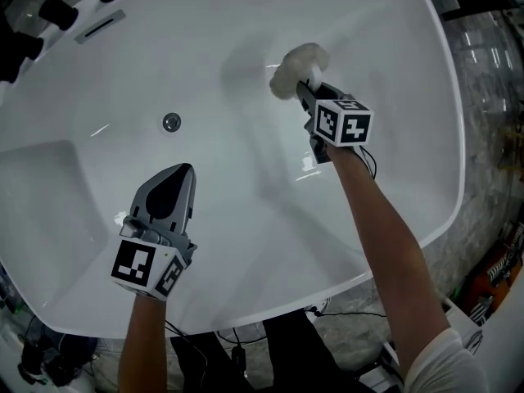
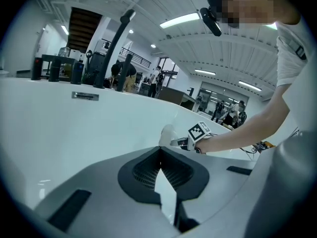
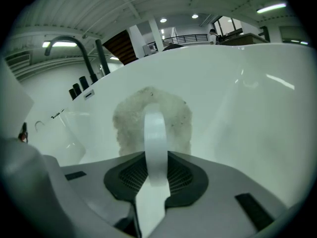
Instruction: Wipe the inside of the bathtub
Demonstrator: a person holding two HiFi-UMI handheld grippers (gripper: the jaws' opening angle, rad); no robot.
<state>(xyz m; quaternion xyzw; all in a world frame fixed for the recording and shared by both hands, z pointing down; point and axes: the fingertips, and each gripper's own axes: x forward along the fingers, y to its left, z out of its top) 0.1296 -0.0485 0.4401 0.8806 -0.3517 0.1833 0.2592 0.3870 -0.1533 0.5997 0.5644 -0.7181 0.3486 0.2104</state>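
Holding scrubber (image 1: pixel 296 65) ahead, right gripper (image 1: pixel 305 90), seemingly touching bathtub (image 1: pixel 246 15)

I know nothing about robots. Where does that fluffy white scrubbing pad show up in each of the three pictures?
Head view: the fluffy white scrubbing pad on a white handle sits upper centre, at the tip of the right gripper.
Left gripper view: small, near the centre, just left of the right gripper's marker cube.
Right gripper view: large, dead centre, its handle clamped between the jaws.
Shared landmark: the grey rectangular slot plate on the tub wall.
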